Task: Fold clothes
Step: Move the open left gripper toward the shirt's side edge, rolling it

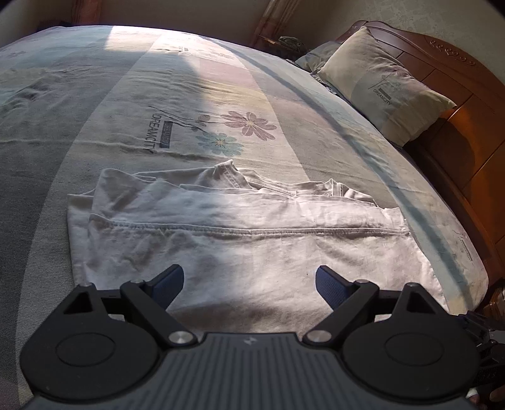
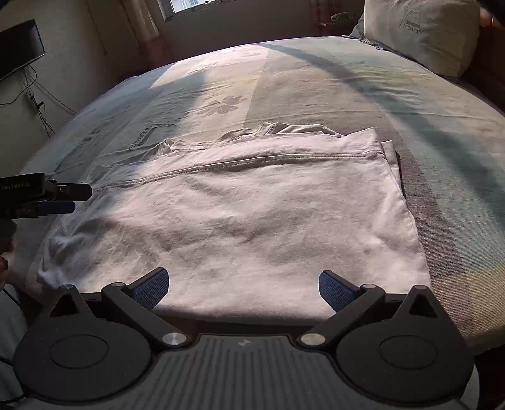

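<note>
A white garment (image 1: pixel 246 239) lies partly folded on the bed, its hem seam running across and its collar bunched at the far edge. It also shows in the right wrist view (image 2: pixel 240 214). My left gripper (image 1: pixel 249 284) is open and empty, just above the garment's near edge. My right gripper (image 2: pixel 243 287) is open and empty over the near edge too. The left gripper also shows in the right wrist view (image 2: pixel 63 198) at the garment's left side.
The bed sheet (image 1: pixel 195 104) has pastel stripes and flower prints. A pillow (image 1: pixel 385 82) leans on the wooden headboard (image 1: pixel 467 104) at the right. A dark screen (image 2: pixel 19 47) and cables hang on the left wall. A window (image 2: pixel 189 4) is beyond the bed.
</note>
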